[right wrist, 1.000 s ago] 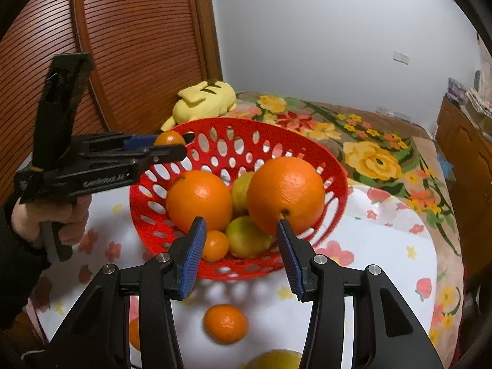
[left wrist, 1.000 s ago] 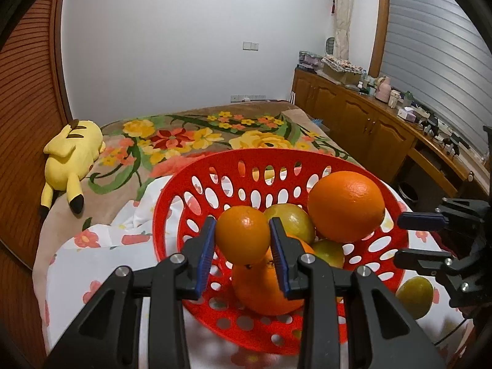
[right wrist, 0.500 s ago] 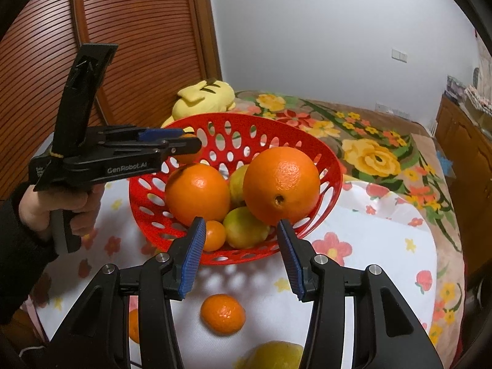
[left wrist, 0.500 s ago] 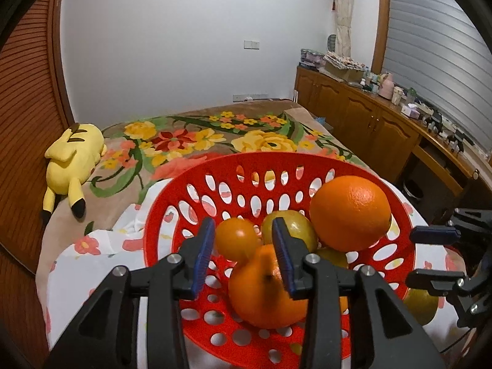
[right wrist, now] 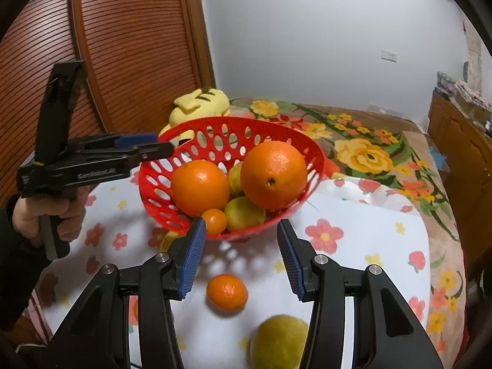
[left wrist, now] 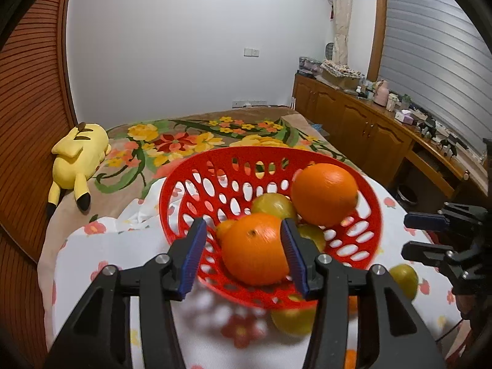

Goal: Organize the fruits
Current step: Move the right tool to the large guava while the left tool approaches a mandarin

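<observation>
Fruits sit heaped in a red perforated plastic basket (right wrist: 295, 141) at the centre of both views: two large oranges (right wrist: 200, 187) side by side, a small mandarin (right wrist: 214, 220) and yellow-green citrus (right wrist: 244, 213) tucked beneath them. We see the left gripper (left wrist: 244, 255) low in its own frame with its blue-padded jaws apart, having just been opening; the nearer large orange shows between them, but we cannot tell that the pads touch it. In the right wrist view that same tool reaches in from the left edge, held by a hand (right wrist: 46, 215), its tips at the basket's rim. The right gripper (right wrist: 241, 253) hangs with jaws apart and nothing between them, above a loose mandarin (right wrist: 227, 292) and a yellow-green fruit (right wrist: 278, 341) lying on the white flowered cloth (right wrist: 353, 233) at lower centre. A yellow plush toy (left wrist: 78, 156) lies at the left on the floral bedspread (left wrist: 184, 141), and a cluttered wooden cabinet (left wrist: 369, 126) runs along the right.
</observation>
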`<move>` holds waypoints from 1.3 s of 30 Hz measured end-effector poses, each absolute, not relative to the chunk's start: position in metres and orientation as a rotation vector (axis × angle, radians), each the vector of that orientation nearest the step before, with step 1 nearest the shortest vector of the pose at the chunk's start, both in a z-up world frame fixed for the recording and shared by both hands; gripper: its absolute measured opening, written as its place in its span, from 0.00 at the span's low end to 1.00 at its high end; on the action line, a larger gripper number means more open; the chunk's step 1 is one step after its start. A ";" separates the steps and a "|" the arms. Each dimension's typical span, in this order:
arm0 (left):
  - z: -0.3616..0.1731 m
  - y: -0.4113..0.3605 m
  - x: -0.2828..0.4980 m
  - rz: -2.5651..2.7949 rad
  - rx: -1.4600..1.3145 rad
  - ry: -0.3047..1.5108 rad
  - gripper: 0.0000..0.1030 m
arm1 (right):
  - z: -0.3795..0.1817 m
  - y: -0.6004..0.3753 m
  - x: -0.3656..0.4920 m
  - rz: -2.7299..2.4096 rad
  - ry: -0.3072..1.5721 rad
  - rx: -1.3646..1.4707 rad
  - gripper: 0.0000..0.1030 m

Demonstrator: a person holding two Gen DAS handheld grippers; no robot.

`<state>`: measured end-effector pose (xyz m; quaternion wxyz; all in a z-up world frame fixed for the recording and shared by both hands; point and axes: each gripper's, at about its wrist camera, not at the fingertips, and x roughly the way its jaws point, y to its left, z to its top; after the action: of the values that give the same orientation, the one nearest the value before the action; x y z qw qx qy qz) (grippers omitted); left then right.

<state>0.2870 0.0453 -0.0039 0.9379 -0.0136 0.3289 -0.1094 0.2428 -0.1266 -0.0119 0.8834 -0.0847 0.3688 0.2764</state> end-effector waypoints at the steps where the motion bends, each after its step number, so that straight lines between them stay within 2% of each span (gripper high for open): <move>1: -0.003 0.044 0.282 -0.227 -0.028 0.668 0.50 | -0.012 -0.129 0.238 0.571 0.767 -0.174 0.48; 11: 0.009 0.026 0.234 -0.257 -0.001 0.639 0.51 | -0.009 -0.155 0.203 0.525 0.759 -0.151 0.48; 19: 0.007 0.017 0.211 -0.269 0.009 0.638 0.54 | -0.009 -0.170 0.186 0.494 0.757 -0.149 0.54; 24: -0.002 0.014 0.203 -0.289 0.000 0.655 0.57 | -0.018 -0.175 0.184 0.473 0.773 -0.152 0.57; 28: -0.012 0.012 0.195 -0.290 -0.009 0.665 0.63 | -0.025 -0.180 0.182 0.469 0.785 -0.147 0.57; 39: -0.053 -0.003 0.183 -0.311 -0.015 0.750 0.64 | -0.054 -0.190 0.189 0.437 0.848 -0.127 0.64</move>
<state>0.1829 -0.0035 -0.0529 0.9186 -0.0075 0.3649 -0.1513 0.1895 -0.1900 -0.0543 0.8864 -0.0612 0.4080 0.2101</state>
